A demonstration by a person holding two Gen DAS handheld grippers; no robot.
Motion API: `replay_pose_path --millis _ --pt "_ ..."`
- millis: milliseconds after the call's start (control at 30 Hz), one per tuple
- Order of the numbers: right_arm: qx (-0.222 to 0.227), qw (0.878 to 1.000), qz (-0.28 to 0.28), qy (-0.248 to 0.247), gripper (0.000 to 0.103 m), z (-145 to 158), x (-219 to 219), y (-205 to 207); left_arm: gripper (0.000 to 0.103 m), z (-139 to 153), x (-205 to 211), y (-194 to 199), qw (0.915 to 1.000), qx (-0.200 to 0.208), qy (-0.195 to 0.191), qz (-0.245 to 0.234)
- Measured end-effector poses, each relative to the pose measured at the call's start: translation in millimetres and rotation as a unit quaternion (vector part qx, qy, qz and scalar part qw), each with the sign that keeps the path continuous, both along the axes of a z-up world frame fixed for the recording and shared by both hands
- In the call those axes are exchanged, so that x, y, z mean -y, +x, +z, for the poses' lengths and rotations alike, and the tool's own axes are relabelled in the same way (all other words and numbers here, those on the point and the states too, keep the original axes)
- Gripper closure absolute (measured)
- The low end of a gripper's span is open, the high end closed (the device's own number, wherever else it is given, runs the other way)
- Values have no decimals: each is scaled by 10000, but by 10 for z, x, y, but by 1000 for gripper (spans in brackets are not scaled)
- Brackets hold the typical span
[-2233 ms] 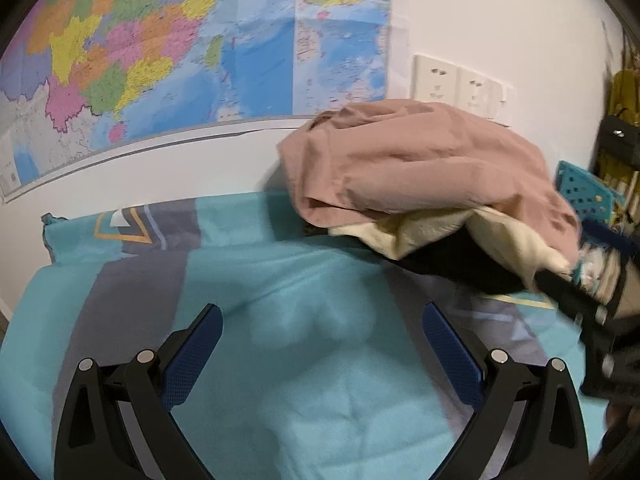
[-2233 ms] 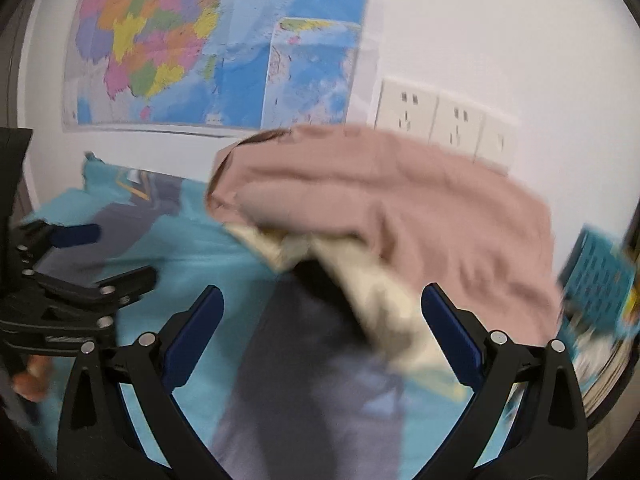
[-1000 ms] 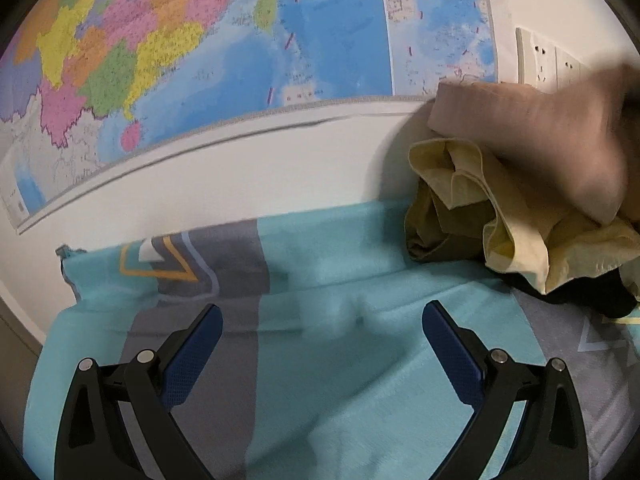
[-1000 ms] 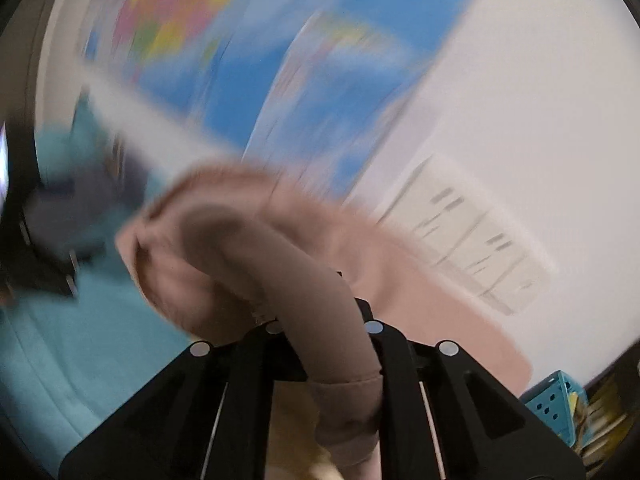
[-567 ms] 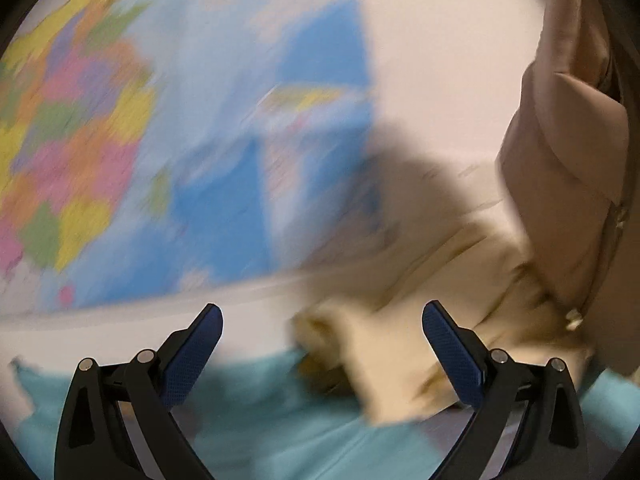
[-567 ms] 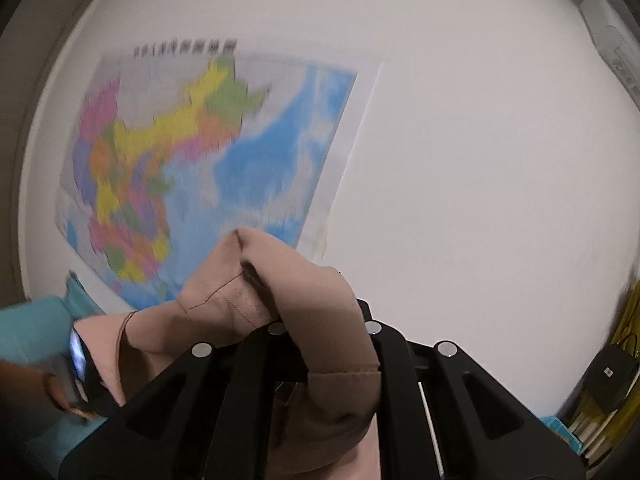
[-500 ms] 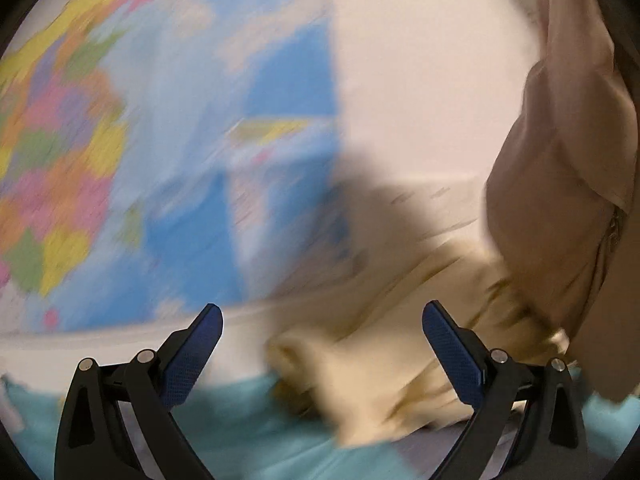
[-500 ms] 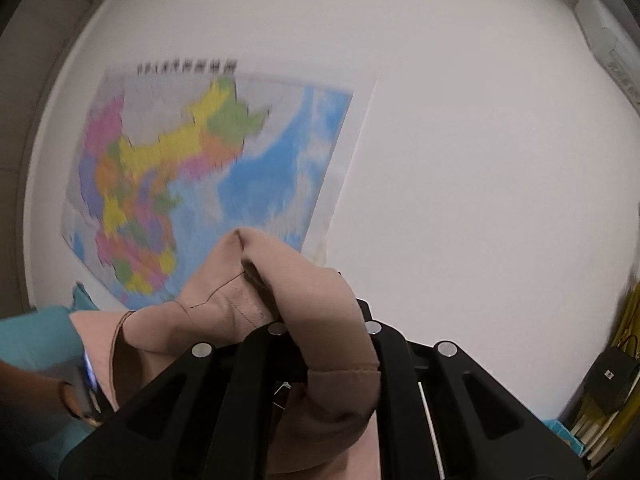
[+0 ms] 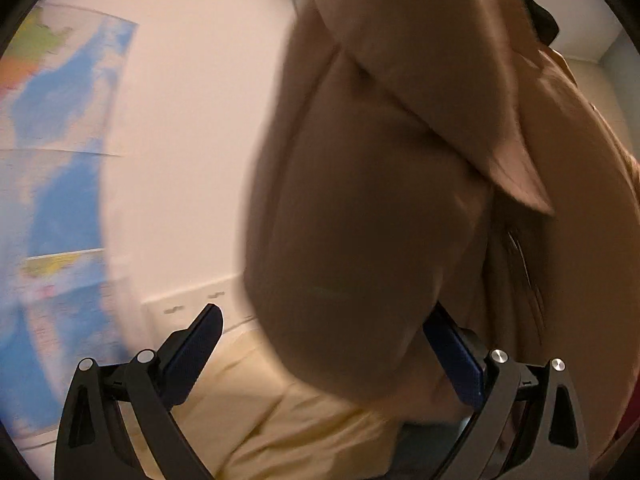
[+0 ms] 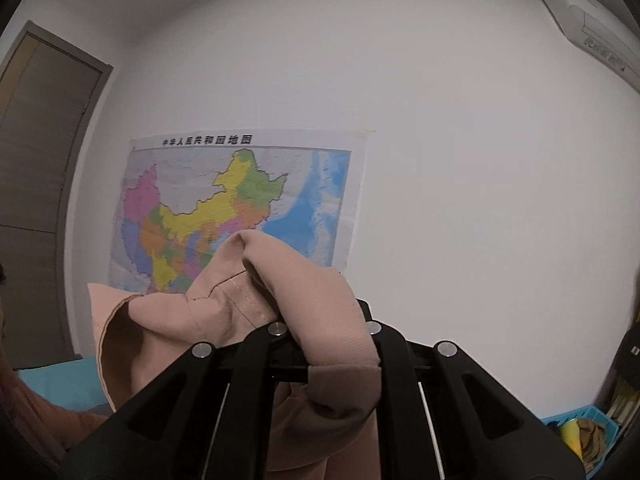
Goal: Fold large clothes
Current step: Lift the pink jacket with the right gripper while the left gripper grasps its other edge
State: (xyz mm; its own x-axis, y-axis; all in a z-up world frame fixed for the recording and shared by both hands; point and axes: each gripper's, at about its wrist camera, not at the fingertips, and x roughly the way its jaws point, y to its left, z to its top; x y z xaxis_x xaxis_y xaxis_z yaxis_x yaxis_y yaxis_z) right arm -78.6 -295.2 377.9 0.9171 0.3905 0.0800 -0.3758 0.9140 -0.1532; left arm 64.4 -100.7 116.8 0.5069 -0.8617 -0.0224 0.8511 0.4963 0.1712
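A large dusty-pink garment [image 10: 320, 300] hangs from my right gripper [image 10: 324, 330], which is shut on a bunched fold of it and held high, pointing level at the wall. In the left wrist view the same pink garment [image 9: 380, 200] fills the right half as a hanging, blurred mass. My left gripper [image 9: 322, 316] stands open close against it. Its left finger [image 9: 196, 340] is bare, and the cloth drapes over the tip of the right finger [image 9: 456, 364]. A pale yellow garment [image 9: 280, 420] lies below the left gripper.
A coloured map [image 10: 240, 208] hangs on the white wall, with wall sockets [image 9: 180, 308] beside it. A brown door [image 10: 36, 160] is at the left, an air conditioner [image 10: 588, 28] top right. A blue basket [image 10: 576, 428] sits low right. Teal bedding [image 10: 52, 388] shows low left.
My right gripper has risen with the pink garment, from the bed to map height. The left gripper has lifted and swung right, from the bedding to the hanging cloth.
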Motion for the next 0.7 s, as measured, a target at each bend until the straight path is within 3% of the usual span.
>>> replay_pose_path --millis 67,100,133,200,333,533,700 --pt "-30 10000 -28 47 96 -20 34 -64 11 40 171 -5 9997 -65 114 -214" --pt "-56 9999 -63 68 96 -35 59 -99 31 52 223 -40 9999 14 59 -122" --pt "-81 9999 -111 101 96 -44 97 -161 59 63 240 -62 10000 -12 55 -72" --pt "-153 9996 -165 174 96 -51 169 -247 88 108 219 -90 9997 -174 83 157" --pt "-182 9989 -353 235 96 -66 296 -513 89 390 -190 -340 9980 -165 -325 512" --pt "-126 9979 -499 403 96 -1 410 -1022 89 1089 -862 -1077 9874 529 -645 1346" --pt "-305 9983 -120 483 96 -64 308 -1253 89 1527 -1327 -1721 9761 770 -569 1949"
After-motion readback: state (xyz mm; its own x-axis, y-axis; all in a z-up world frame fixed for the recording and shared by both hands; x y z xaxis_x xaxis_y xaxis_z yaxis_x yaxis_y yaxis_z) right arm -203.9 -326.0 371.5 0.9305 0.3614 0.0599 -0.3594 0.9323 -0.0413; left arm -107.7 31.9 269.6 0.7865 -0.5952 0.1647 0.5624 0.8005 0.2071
